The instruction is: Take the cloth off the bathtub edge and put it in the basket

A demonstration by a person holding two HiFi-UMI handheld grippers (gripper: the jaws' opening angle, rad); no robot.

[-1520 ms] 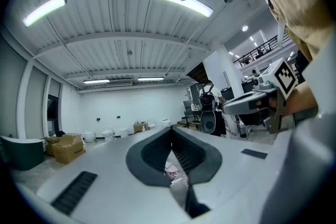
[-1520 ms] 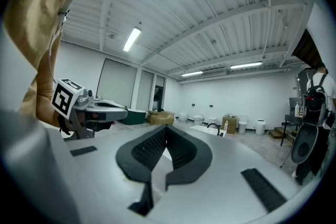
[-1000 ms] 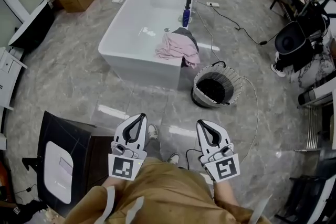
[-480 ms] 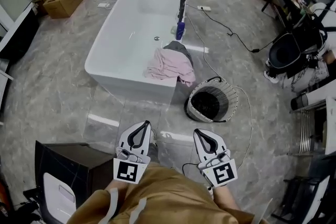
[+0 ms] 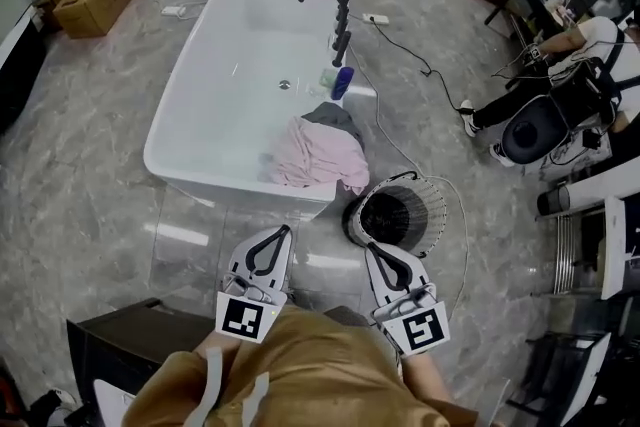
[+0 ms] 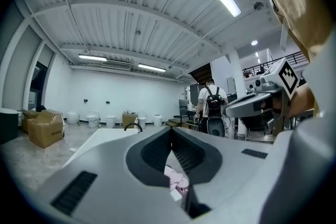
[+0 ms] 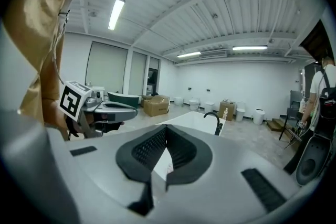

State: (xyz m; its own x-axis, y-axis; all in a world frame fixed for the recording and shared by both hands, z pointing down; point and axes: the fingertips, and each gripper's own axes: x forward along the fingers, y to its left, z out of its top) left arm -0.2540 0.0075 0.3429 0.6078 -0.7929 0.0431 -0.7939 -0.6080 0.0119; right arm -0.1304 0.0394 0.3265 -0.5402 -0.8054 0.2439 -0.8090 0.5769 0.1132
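Cloth (image 5: 320,155): pink, draped over the bathtub (image 5: 165,160)'s near right rim.
Basket (image 5: 437,220): on the floor (image 5: 100,195), just beside that bathtub corner.
Left tool (image 5: 284,229): jaws together, empty, short of the bathtub.
Right tool (image 5: 371,248): likewise closed, holding nothing.

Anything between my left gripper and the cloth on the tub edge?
Head view: only bare marble floor and the bathtub's outer wall separate the left gripper from the cloth.

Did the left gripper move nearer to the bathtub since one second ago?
Yes. The left gripper has come nearer to the bathtub; less floor shows between them in the head view.
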